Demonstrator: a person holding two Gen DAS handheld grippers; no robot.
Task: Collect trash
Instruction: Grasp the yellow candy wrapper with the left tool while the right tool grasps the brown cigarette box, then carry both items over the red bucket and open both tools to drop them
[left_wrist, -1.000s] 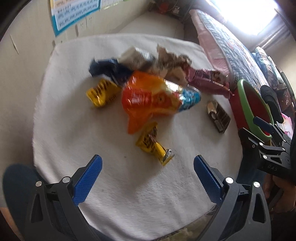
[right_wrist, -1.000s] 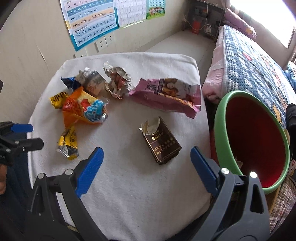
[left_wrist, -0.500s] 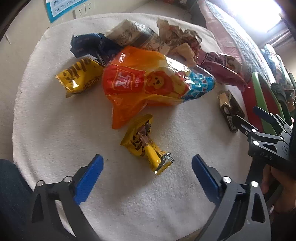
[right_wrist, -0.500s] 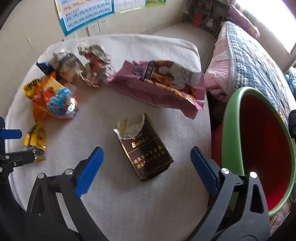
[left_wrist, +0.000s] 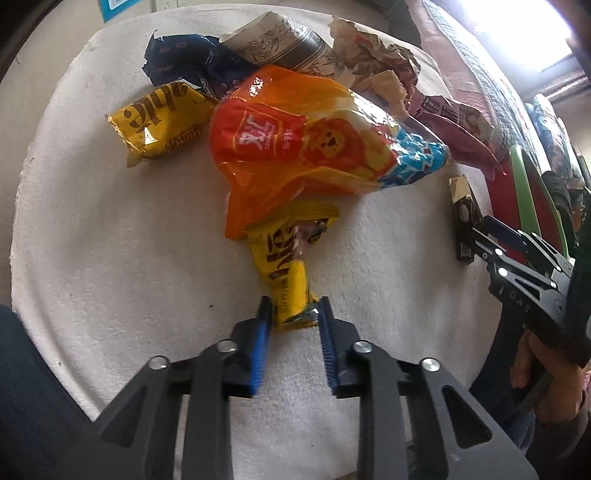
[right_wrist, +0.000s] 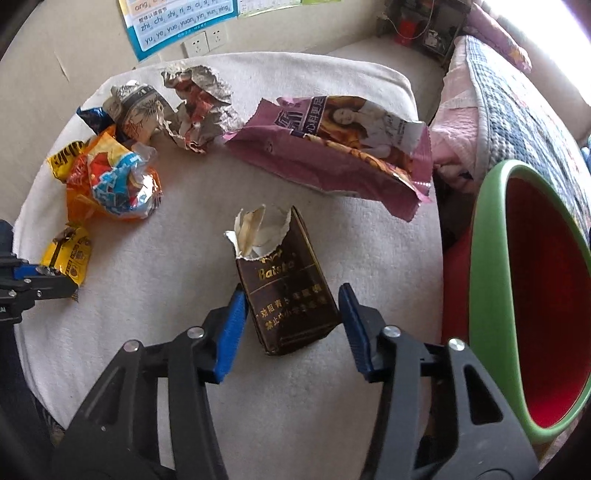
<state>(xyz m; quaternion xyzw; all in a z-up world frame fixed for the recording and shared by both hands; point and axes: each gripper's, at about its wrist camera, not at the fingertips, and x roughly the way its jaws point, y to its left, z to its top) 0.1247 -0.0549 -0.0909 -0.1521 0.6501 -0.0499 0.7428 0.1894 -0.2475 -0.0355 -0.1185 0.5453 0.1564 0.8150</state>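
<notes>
— Looking through the left wrist view, what's low in the centre?
— The left gripper (left_wrist: 293, 314), jaws just closing, pinches the tail of a yellow wrapper (left_wrist: 286, 266) on the white cloth (left_wrist: 110, 258); an orange bag (left_wrist: 306, 147) lies above it.
— And the right wrist view?
— The right gripper (right_wrist: 291, 314), also closing, brackets a brown cigarette pack (right_wrist: 286, 291), pads about touching its sides. Only here the green-rimmed red bin (right_wrist: 495, 295) gapes fully at the right edge, with a pink bag (right_wrist: 332, 158) above centre.

"baisha" on brown cigarette pack (right_wrist: 291, 291)
</notes>
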